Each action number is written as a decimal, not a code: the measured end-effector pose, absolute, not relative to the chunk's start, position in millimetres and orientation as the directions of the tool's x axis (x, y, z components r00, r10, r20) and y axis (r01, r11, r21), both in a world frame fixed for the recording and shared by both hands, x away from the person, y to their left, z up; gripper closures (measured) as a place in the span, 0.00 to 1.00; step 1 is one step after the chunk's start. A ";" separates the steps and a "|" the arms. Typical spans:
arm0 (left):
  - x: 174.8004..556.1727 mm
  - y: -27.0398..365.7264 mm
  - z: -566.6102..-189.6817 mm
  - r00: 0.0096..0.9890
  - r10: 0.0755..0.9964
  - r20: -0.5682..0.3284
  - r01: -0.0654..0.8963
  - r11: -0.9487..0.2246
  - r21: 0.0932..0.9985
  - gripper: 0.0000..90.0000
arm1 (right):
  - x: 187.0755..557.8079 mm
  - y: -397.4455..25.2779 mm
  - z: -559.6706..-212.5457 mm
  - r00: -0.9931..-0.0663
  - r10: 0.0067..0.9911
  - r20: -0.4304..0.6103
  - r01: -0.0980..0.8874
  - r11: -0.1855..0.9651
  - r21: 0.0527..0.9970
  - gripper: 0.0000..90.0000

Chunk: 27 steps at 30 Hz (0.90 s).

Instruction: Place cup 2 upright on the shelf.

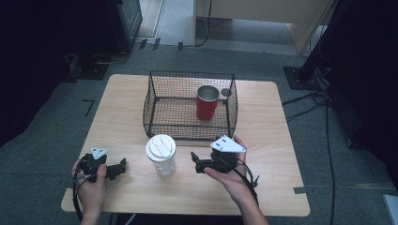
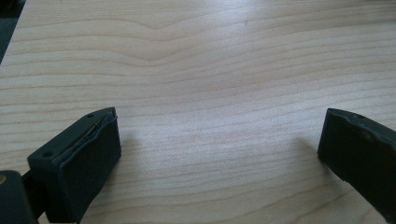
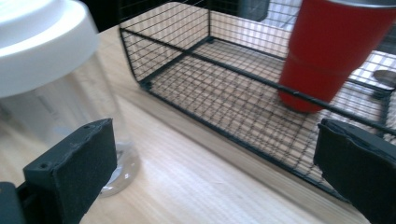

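Right gripper view puts my right gripper [image 3: 215, 158], jaws spread wide, just beside the clear jar [image 3: 60, 88] near the table's front edge. It looks light, rigid, slippery; I'd clamp the wall below the white lid [image 1: 160, 146]. Behind stands the wire basket [image 1: 155, 93].

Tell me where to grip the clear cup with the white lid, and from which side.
Grip the clear cup around its straight transparent wall below the white lid, probably coming in level from its right with the right gripper, whose jaws stand open beside it. The cup stands upright, and the lid overhangs, so a grasp from above looks less secure.
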<state>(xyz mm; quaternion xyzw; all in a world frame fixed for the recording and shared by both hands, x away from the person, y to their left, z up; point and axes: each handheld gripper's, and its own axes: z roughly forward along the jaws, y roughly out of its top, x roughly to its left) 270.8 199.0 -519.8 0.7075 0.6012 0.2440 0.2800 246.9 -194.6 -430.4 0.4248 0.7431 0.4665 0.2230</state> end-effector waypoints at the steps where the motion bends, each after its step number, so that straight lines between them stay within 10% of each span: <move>1: 270.8 199.0 -519.8 0.158 0.987 0.009 0.714 -0.120 0.690 0.00 | 245.9 -193.6 -431.2 -0.545 0.836 0.067 0.422 0.204 0.884 0.00; 27: 270.8 199.0 -519.8 0.158 0.987 0.009 0.714 -0.120 0.690 0.00 | 234.7 -155.7 -429.7 -0.674 0.725 0.140 0.403 0.202 0.893 0.00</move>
